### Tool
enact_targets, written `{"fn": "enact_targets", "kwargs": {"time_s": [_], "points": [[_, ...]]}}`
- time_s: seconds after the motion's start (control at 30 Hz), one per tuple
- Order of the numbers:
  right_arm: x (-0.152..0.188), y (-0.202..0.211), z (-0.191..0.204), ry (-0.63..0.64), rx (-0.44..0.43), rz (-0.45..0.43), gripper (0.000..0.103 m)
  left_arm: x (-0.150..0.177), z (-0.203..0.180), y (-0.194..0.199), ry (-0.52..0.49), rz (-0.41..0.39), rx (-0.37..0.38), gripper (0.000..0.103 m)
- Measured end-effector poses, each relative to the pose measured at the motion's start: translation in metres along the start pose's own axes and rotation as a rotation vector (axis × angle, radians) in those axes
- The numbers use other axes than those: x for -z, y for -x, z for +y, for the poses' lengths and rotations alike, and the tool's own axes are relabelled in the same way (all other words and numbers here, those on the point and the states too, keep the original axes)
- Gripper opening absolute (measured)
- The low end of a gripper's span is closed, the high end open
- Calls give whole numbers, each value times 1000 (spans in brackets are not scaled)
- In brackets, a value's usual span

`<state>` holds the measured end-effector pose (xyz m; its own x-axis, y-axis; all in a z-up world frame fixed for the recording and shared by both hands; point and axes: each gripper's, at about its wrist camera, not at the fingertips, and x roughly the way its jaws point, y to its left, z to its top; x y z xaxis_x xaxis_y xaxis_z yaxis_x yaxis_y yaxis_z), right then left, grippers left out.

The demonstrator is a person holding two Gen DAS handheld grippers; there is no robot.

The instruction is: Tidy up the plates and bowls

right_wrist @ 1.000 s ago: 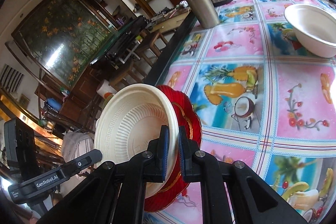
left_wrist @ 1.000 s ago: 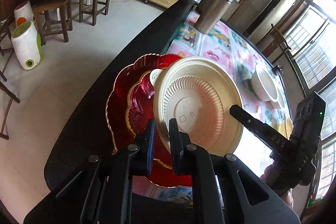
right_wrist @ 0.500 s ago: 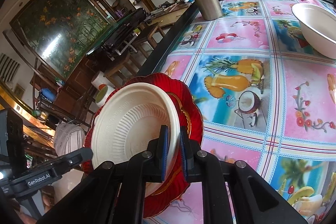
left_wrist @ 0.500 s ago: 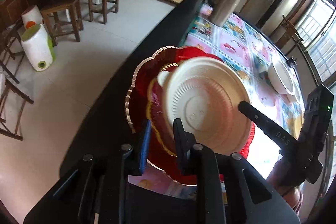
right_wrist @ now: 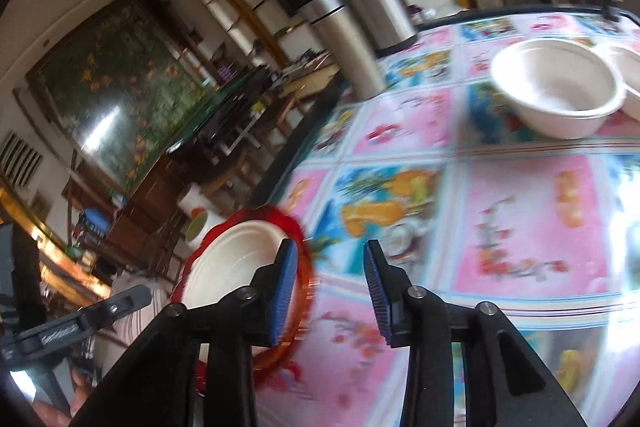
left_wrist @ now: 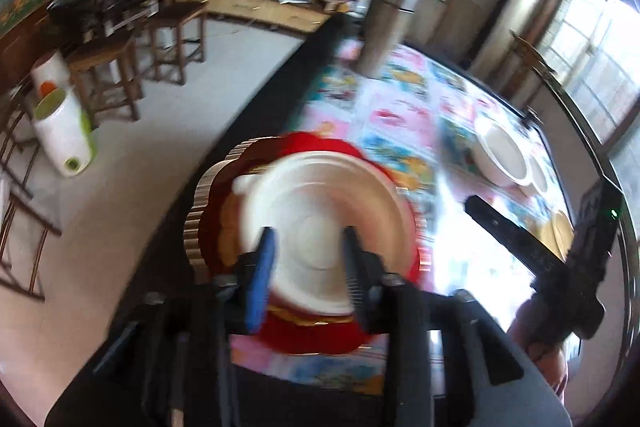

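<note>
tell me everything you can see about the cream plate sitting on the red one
The cream plate is round, pale and matte, like moulded pulp or foam, with a raised rim and shallow well. It lies face up inside the larger scalloped red plate near the table's dark edge. Both grippers are open and neither holds it. Motion blur hides finer detail.

Daylit, window [left_wrist: 600, 39] glare, motion blur, fisheye

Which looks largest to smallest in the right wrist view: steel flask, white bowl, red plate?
1. steel flask
2. red plate and white bowl look alike; the plate is nearer and partly hidden, so unranked.
</note>
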<state>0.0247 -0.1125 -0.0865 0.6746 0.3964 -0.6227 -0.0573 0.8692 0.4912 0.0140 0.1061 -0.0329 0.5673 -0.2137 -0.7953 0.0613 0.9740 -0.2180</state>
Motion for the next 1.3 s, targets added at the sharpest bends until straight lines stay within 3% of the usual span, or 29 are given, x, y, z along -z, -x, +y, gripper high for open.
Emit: {"fn": "enact_targets", "kwargs": {"time_s": [0.07, 0.17, 0.33, 0.5, 0.6, 0.87, 1.1, 1.3], "points": [[-4, 13, -17, -29, 18, -22, 39, 1, -27, -3, -58, 6, 31, 58], [-7, 41, -53, -88, 55, -68, 41, 4, -70, -12, -138, 38, 80, 58], [-10, 97, -111, -178, 120, -162, 48, 15, -145, -43, -244, 168, 187, 58], [-10, 170, -175, -277, 209, -287, 51, 20, -211, -69, -283, 280, 281, 58], [-9, 207, -205, -325, 261, -350, 54, 20, -248, -77, -305, 307, 314, 58], [-13, 277, -278, -433, 368, -472, 59, 16, -324, -91, -360, 328, 352, 58], [-17, 268, -301, -460, 375, -472, 60, 10, -368, -109, -416, 224, 287, 58], [-10, 259, -319, -490, 379, -468, 60, 4, -393, -123, -422, 156, 294, 58]]}}
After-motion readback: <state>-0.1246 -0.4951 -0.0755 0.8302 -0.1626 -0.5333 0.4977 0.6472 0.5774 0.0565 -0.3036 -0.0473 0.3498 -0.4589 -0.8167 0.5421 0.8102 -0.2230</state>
